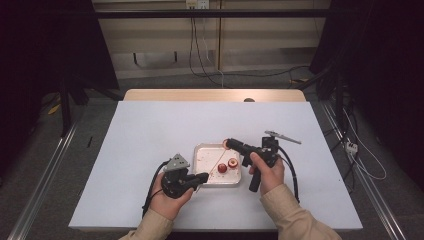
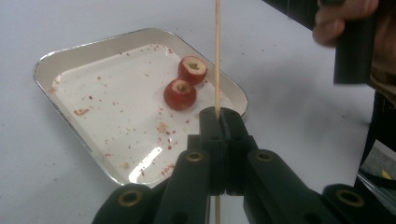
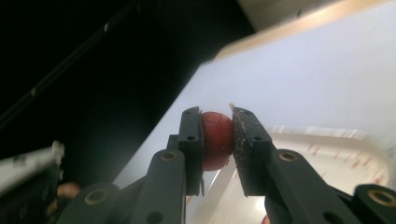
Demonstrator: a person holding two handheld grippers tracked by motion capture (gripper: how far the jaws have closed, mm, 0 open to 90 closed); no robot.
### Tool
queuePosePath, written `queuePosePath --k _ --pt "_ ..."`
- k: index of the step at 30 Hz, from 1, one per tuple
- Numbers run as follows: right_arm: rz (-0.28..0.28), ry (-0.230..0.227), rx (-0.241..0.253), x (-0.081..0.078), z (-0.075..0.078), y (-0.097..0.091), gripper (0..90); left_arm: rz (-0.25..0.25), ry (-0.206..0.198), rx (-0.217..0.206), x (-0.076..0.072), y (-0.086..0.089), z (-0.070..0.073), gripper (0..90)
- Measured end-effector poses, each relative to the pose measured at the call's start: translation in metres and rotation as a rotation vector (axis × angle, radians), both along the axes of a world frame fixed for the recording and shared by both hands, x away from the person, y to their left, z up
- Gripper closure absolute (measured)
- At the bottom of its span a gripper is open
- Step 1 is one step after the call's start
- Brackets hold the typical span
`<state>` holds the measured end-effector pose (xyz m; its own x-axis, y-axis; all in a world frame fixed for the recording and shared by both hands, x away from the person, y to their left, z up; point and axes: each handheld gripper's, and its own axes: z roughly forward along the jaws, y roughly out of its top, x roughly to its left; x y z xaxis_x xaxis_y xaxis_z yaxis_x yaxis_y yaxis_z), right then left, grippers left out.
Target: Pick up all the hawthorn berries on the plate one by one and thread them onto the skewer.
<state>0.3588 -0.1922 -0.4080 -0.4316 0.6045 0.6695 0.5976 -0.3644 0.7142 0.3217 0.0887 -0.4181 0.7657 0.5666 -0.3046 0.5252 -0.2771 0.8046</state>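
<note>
Left gripper (image 2: 219, 116): jaws together, clamped on a thin wooden skewer (image 2: 217, 56) that passes straight up between them. In the high view it sits just off the tray's near-left corner (image 1: 199, 178), and the skewer (image 1: 216, 163) slants up across the tray toward the right gripper.

Right gripper (image 3: 217, 135): jaws clamped on a small red fruit piece (image 3: 216, 139), with a pale tip poking out just above it. In the high view it hangs over the tray's far-right corner (image 1: 229, 144).

Tray (image 2: 70, 55): white, metal-rimmed, near the desk's (image 1: 150, 130) front edge, about mid-width. It's littered with red crumbs. Two cored red fruit pieces (image 2: 187, 80) lie in it, touching, toward its right edge.
</note>
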Motion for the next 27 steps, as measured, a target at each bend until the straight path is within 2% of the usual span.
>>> queuePosePath --k 1,3,5,7,9,11,25,27 --pt "-0.013 -0.003 0.036 0.0023 0.0022 -0.0057 74.4 0.005 0.0 -0.011 0.0007 0.0012 0.0012 89.7" --pt "-0.002 -0.002 0.032 0.0014 0.0055 -0.0076 74.5 0.011 0.001 -0.039 0.003 0.0041 0.0042 89.7" --pt "0.02 0.002 0.039 -0.0006 0.0059 -0.0052 74.4 0.007 0.007 -0.029 0.0042 0.0048 0.0031 89.7" --pt "0.013 -0.004 0.041 -0.0014 0.0052 -0.0035 74.4 0.002 0.018 -0.032 0.0032 0.0036 0.0009 89.7" --pt "-0.005 0.0 0.057 -0.0009 0.0044 -0.0045 74.4 -0.002 0.012 -0.026 0.0015 0.0022 0.0021 89.7" --pt "-0.007 0.002 0.069 0.0001 0.0032 -0.0044 74.4 -0.003 0.007 -0.038 0.0005 0.0007 0.0033 89.6" --pt "0.001 0.009 0.065 -0.0004 0.0008 -0.0015 74.3 -0.001 0.003 -0.058 -0.0006 0.0003 0.0033 89.6" --pt "0.003 0.015 0.082 -0.0008 -0.0002 -0.0007 74.3 0.001 0.009 -0.06 -0.0007 -0.0007 0.0024 89.6"
